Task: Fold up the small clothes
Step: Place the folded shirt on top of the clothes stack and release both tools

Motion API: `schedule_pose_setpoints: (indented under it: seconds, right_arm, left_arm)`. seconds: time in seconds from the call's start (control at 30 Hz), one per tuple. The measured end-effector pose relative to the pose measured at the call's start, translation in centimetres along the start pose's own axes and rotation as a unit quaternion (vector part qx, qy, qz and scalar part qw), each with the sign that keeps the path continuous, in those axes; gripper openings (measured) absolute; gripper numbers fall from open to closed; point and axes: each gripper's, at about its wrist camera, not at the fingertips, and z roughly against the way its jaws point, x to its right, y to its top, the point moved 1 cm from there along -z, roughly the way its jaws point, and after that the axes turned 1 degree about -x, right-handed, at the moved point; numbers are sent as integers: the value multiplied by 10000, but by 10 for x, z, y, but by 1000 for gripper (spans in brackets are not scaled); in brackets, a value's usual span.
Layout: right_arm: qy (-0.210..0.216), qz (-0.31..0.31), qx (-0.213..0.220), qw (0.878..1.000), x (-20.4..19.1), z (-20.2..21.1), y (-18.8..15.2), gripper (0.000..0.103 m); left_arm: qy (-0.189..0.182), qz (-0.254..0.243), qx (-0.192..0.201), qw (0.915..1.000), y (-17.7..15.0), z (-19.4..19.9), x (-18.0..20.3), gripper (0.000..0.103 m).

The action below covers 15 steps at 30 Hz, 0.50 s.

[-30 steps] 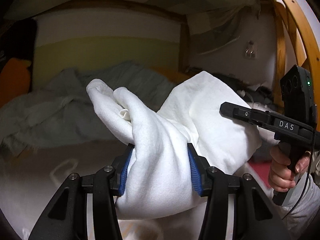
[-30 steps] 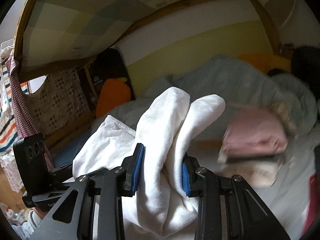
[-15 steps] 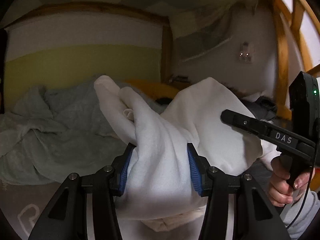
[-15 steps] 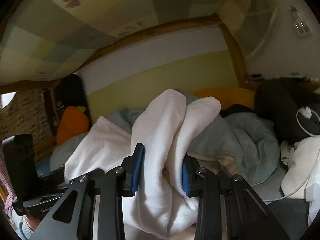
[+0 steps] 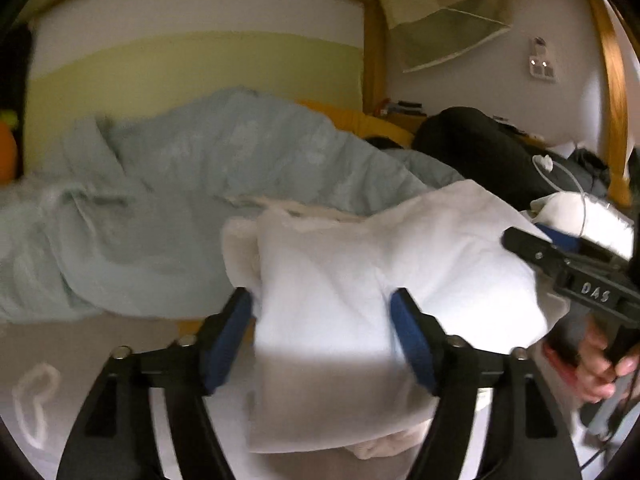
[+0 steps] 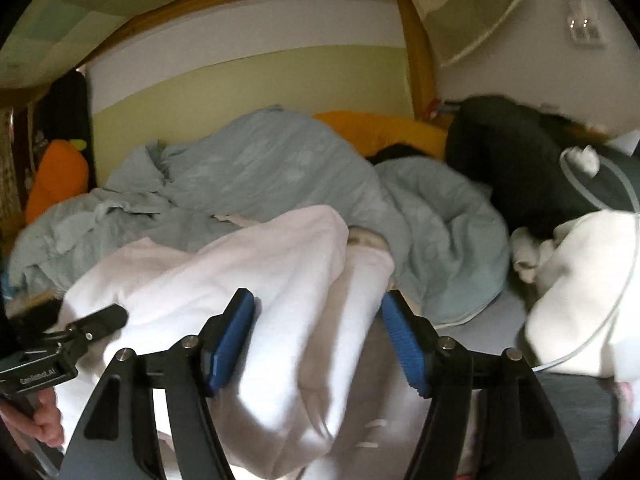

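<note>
White garment (image 5: 360,280), blurred, hides its own lower edge and lies between both just-opened, spread jaws: left gripper (image 5: 322,338), right gripper (image 6: 318,338).

A home bedroom: rumpled pale-blue duvet (image 6: 256,176) on a wooden-framed bed (image 6: 420,60).

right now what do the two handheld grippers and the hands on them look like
Both grippers are black plastic with silver screws and ribbed blue pads on two angled fingers: the left gripper, the right gripper. Seen from the left wrist, the right one's body reads "DAS" in white letters, with a thin dark cable hanging below its handle. The left one carries small white lettering on its side. No sleeve shows clearly.
</note>
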Motion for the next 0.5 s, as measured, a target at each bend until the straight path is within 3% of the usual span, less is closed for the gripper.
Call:
schedule_pose_setpoints:
  seconds: [0.03,0.1,0.17,0.2,0.3,0.4,0.5]
  right_arm:
    - [-83,0,103,9999,-2,7,3,74]
    - [-204,-18,437,9988,1,28,3,90]
    - [-216,42,969,9951,-3,59,-2,92]
    - [-207,91,1125,9934,-4,70,-4,102]
    - [-228,55,1588,9870,-5,99,-17,102]
    - [-136,-251,1727,9846,-3,110,-33,102]
    - [134,-524,1574,9861,-5,104,-51,102]
  left_arm:
    - [167,-100,192,9996,1,8,1,84]
    - [293,-197,634,9974,0,27,-5,103]
    - [259,-176,1080,9937,-2,50,-8,103]
    - [217,-147,1213,9923,-3,59,-9,103]
    - [200,-76,1588,9871,-14,84,-9,103]
    - [275,-167,1750,9840,-33,95,-3,103]
    - [330,-53,1801,9831,-57,97,3,103]
